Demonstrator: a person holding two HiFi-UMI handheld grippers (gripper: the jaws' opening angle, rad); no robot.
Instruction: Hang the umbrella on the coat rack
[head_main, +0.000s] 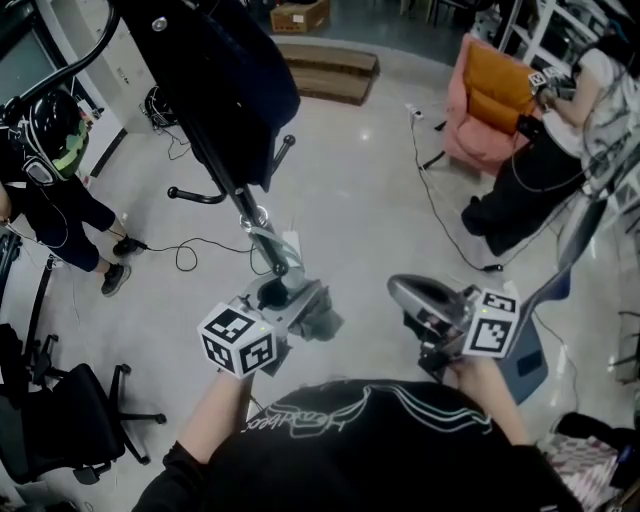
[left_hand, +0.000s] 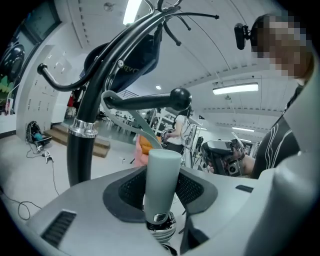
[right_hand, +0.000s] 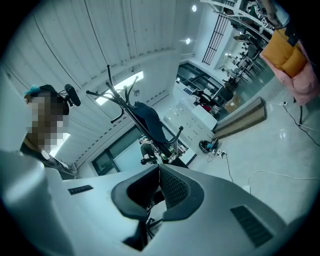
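Observation:
The black coat rack (head_main: 222, 165) rises in front of me with a dark navy garment (head_main: 215, 70) hanging on it. My left gripper (head_main: 285, 300) is shut on the umbrella's pale grey handle (left_hand: 162, 172), which stands upright between the pads. The folded grey canopy (head_main: 318, 318) bunches just below the jaws. The umbrella's pale strap (left_hand: 125, 117) runs up over a knobbed hook (left_hand: 150, 101) beside the rack's pole (left_hand: 82, 150). My right gripper (head_main: 415, 295) hovers to the right, apart from the umbrella. In the right gripper view its tips (right_hand: 159, 172) meet with nothing between them.
A person in a helmet (head_main: 45, 150) stands at the left and another person (head_main: 560, 140) at the right, next to a pink armchair (head_main: 490, 100). A black office chair (head_main: 70, 420) is at lower left. Cables (head_main: 190, 250) trail over the floor. A wooden step (head_main: 330, 65) lies beyond.

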